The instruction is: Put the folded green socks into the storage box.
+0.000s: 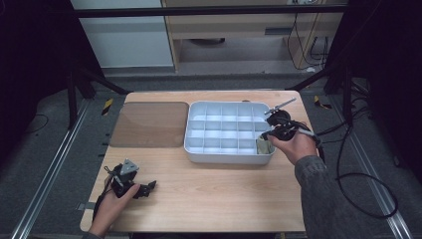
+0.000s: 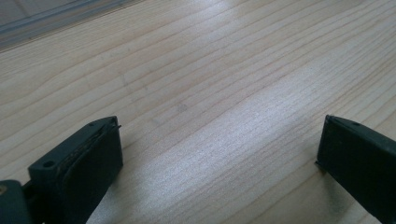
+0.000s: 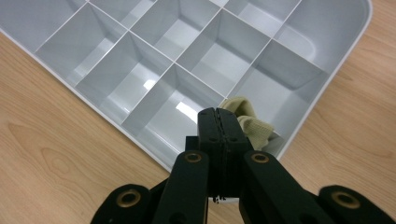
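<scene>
Dim room with dark frame legs and trailing cables, pale wood worktop (image 1: 209, 199), brown mat (image 1: 149, 124) left, white divided tray (image 3: 322, 98), right tongs (image 3: 219, 122) pressed together, hiding part of beige cloth (image 3: 254, 125) in near-right corner cell, left tongs (image 2: 219, 149) spread over bare wood

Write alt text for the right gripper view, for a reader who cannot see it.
The right gripper, its two black jaws pressed together, points down at a corner of a white divided tray on a light wooden table. A beige, sock-like cloth lies bunched in the corner compartment just past the jaw tips.
</scene>
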Tool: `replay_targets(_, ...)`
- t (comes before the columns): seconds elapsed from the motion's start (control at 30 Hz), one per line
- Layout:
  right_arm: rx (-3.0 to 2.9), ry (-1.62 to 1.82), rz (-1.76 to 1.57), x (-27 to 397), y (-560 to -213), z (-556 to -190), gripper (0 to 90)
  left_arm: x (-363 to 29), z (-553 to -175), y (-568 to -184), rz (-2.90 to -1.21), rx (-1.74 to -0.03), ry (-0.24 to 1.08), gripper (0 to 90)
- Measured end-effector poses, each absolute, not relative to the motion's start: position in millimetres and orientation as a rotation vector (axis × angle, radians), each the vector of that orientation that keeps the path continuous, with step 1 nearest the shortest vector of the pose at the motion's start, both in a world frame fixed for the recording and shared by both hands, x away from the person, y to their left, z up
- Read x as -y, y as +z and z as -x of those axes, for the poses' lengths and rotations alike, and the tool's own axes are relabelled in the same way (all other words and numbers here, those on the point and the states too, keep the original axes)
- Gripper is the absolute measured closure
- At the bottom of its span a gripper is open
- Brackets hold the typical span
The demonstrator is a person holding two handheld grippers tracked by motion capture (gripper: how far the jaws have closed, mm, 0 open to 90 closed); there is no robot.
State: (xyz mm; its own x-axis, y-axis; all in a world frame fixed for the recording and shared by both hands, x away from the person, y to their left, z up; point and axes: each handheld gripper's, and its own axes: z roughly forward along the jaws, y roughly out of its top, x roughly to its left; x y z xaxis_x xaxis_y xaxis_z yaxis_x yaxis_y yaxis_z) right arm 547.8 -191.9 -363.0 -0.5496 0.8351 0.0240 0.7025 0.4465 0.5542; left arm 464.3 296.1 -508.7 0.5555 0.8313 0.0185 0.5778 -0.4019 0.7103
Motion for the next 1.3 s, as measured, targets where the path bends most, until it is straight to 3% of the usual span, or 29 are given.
replay_targets(0.43,-2.471,0.666,-1.301,174.4,-378.0,-556.2,90.0,-296.2,-464.3,-508.7,-2.128,-1.126,0.493,0.0)
replay_targets(1.3,-2.424,0.582,-1.412,193.4,-403.5,-578.9,90.0,-296.0,-464.1,-508.8,-2.127,-1.126,0.492,0.0)
